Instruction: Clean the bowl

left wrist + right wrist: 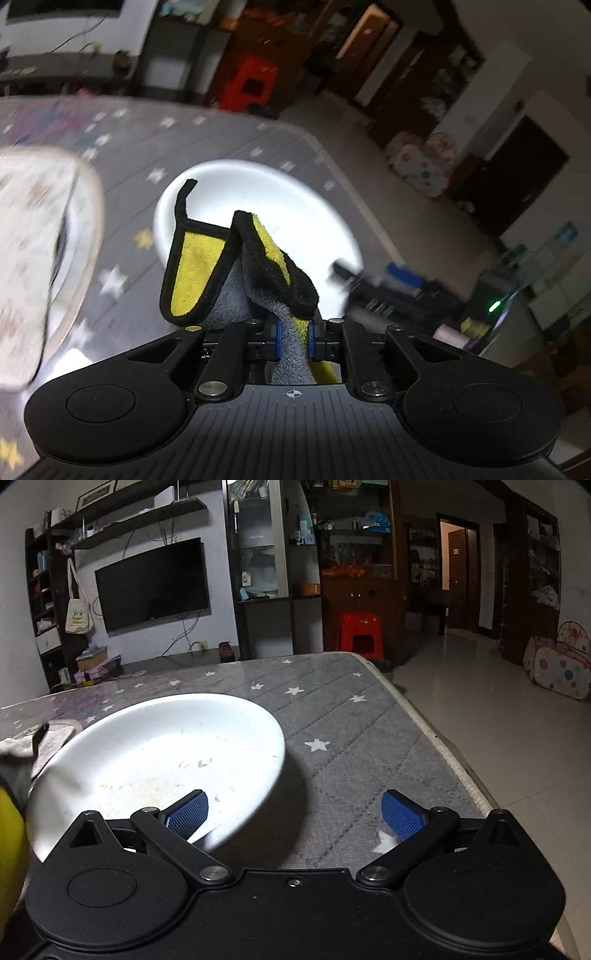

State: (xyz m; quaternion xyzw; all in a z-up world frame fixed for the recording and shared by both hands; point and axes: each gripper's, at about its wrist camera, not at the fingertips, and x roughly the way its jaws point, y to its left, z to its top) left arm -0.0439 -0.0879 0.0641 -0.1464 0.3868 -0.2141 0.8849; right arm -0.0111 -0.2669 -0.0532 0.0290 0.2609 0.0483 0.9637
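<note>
My left claw [294, 332] pinches the yellow cloth [236, 273] tight, my right claw [295, 812] is spread wide with one pad over the white bowl [159, 753] at lower left, so I should grip its rim, then rub the stains.

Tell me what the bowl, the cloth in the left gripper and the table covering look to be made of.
Bowl: probably glazed white ceramic, smooth and shiny, though melamine is possible. Cloth: soft napped microfibre, yellow one side, grey the other, black stitched edging. Table covering: grey quilted fabric with white stars, seemingly under a glossy clear sheet, given the reflections.
</note>
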